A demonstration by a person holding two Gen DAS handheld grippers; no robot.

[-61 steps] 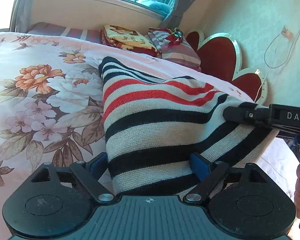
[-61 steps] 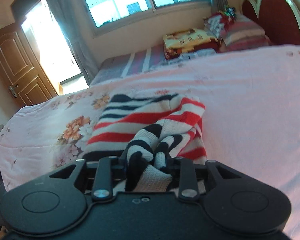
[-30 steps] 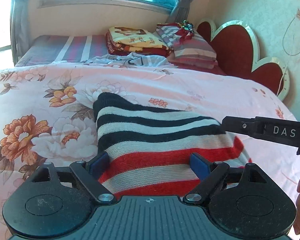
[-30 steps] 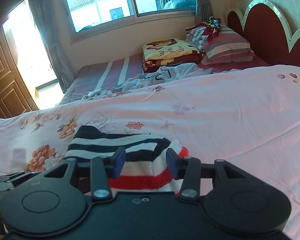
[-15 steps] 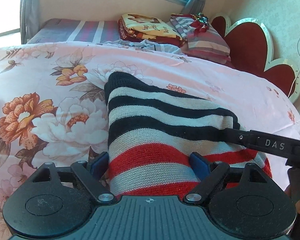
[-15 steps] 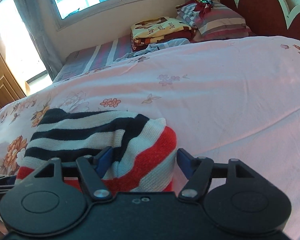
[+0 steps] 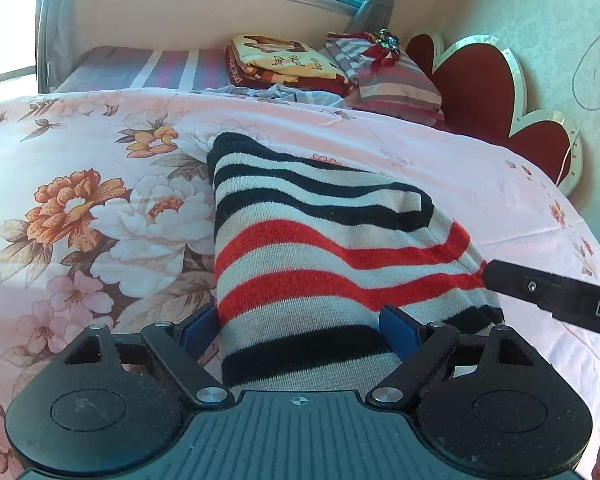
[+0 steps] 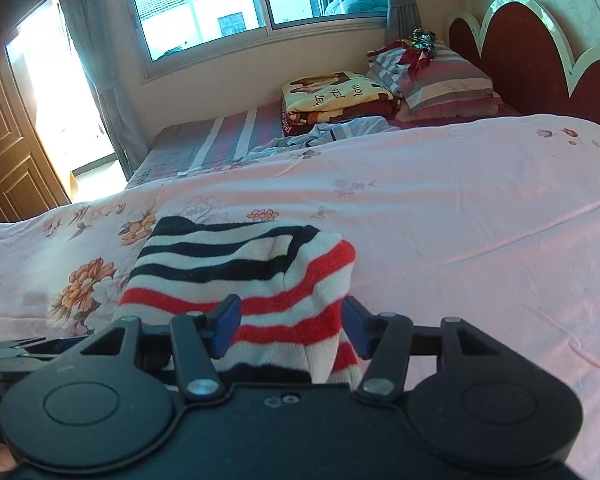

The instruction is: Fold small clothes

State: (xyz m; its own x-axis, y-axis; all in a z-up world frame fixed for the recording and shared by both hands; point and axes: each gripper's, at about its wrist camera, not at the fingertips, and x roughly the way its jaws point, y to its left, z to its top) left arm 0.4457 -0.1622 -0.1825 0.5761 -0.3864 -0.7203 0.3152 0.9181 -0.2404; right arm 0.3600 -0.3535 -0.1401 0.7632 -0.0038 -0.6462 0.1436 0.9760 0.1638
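One floral bedsheet (image 7: 100, 208), striped sweater (image 7: 320, 248), scalloped headboard (image 7: 480, 84)

Bed inventory, counted by kind
One striped knitted garment (image 7: 324, 248); one pink floral bedsheet (image 7: 100, 184); one folded yellow-and-red blanket (image 7: 284, 64); one striped pillow (image 8: 448, 84); two black grippers (image 7: 300, 328) (image 8: 292, 326).

We've got strong daylight thru the wide glass window (image 8: 236, 4), blown-out glare at the left, fisheye warp w/ dark corners, mostly sharp.
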